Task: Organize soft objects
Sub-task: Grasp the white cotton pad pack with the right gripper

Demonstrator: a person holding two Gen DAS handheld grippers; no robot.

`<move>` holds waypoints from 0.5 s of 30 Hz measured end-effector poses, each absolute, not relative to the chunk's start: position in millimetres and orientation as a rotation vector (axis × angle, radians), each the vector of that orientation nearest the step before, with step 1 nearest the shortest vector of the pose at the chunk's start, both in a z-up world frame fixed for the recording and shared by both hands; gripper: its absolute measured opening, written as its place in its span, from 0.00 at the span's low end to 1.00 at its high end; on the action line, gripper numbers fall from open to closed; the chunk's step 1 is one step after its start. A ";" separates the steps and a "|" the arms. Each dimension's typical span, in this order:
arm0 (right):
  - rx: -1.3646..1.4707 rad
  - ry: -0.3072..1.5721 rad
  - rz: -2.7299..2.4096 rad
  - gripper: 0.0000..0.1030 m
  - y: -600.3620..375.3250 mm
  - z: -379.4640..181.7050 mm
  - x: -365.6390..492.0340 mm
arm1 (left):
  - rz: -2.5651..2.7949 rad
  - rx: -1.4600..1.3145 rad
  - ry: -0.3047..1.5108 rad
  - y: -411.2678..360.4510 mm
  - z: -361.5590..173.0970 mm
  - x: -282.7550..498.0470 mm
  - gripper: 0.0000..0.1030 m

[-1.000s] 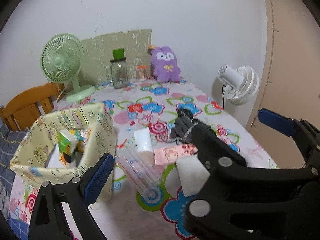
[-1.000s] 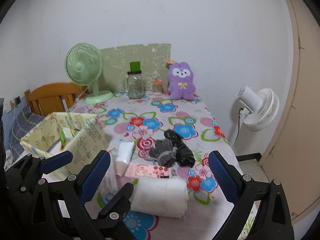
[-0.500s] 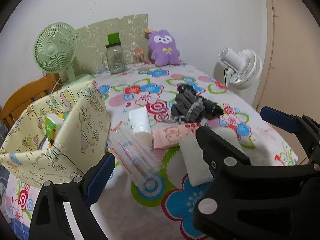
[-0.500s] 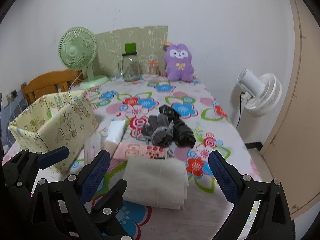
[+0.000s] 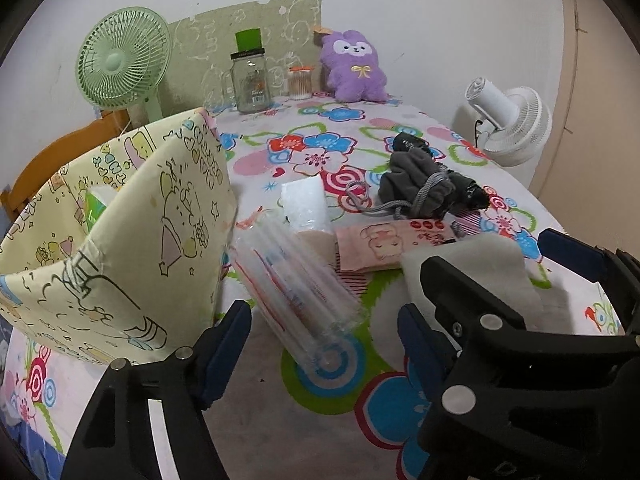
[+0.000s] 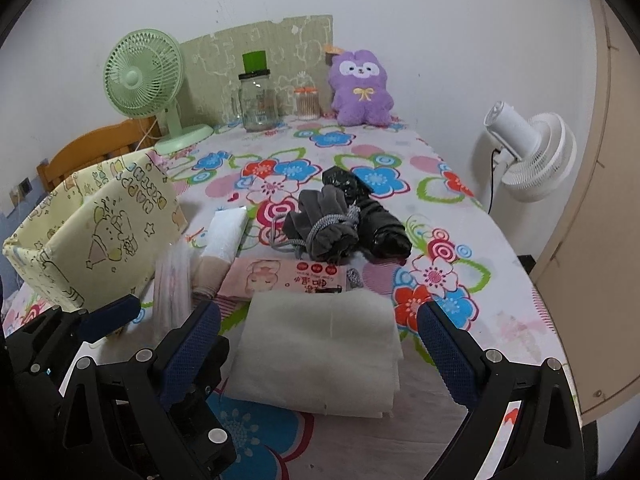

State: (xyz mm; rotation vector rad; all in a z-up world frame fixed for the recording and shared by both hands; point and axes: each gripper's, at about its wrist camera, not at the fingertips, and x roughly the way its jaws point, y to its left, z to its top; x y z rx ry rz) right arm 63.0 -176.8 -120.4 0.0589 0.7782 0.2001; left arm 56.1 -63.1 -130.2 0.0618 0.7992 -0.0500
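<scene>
Flowered cloth covers the table, which stands against a white wall. Nearest the cameras, the left gripper hangs low over the cloth with its blue-padded jaws apart; they have just been closing, and the near end of a clear plastic packet lies between them, though the pads do not seem to press on it. The right gripper is spread wide, one pad on either side of a folded white cloth, with a gap at each side.

Just left of the packet stands a yellow cartoon-print fabric box, open at the top, with a green-and-white pack inside. Beyond the white cloth lies a pink wipes pack, touching its far edge. A white tissue pack lies left of that, beside the box. Further on sits a grey drawstring pouch, resting against a black folded bundle.

Along the far edge stand a green desk fan, a glass jar with a green card behind it, a small jar of cotton swabs and a purple plush toy. A white fan stands off the table on the right, and a wooden chair back shows on the left.
</scene>
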 end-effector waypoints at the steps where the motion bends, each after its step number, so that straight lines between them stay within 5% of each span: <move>1: 0.061 0.785 0.199 0.97 -176.5 -122.1 64.2 | -0.048 0.062 0.801 -62.9 -131.3 57.4 0.72; 15: 0.113 0.855 0.190 0.97 -176.0 -140.7 77.9 | -0.039 0.076 0.795 -64.1 -138.8 62.5 0.53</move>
